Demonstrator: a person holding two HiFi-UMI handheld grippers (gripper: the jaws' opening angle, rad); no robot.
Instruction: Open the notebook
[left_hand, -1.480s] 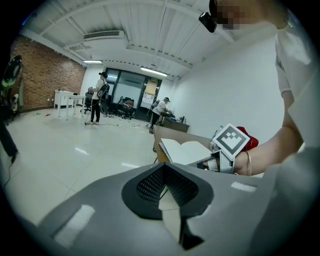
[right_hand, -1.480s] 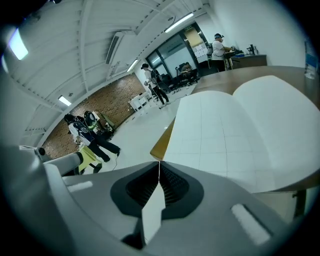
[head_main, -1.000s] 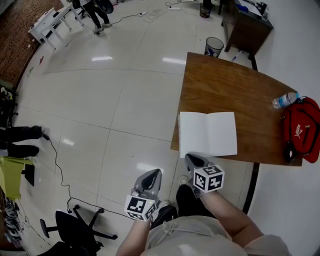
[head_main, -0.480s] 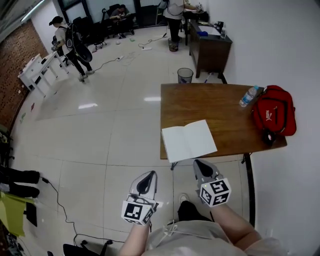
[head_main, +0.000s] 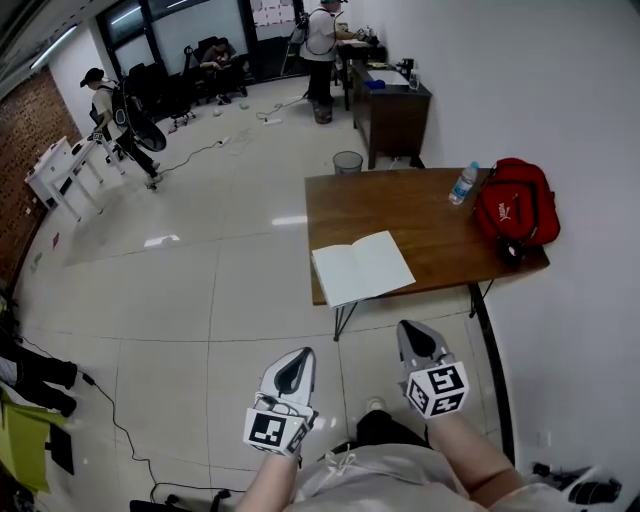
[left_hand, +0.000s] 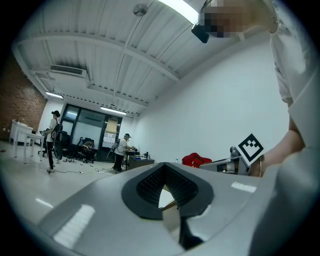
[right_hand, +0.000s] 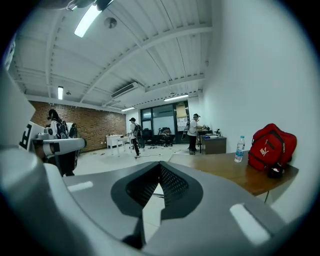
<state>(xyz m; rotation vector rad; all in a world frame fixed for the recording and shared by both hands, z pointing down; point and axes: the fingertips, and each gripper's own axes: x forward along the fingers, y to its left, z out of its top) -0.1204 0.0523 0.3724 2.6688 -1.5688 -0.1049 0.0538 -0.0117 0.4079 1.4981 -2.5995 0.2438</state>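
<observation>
A glossy pale tiled floor fills the room, and a wooden surface (head_main: 420, 215) stands against the white wall. The notebook (head_main: 362, 268) lies open on its near left corner. A red bag (head_main: 515, 205) and a water bottle (head_main: 461, 185) sit at the far right end. The left gripper (head_main: 300, 358) and right gripper (head_main: 412, 332) hang over the floor, short of the surface, jaws pressed together on nothing.

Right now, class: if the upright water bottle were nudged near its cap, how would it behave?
The water bottle stands tall and narrow on the table, so it would probably tip rather than slide. Being round, it may then roll. Its weight is unclear: fill level unreadable.
</observation>
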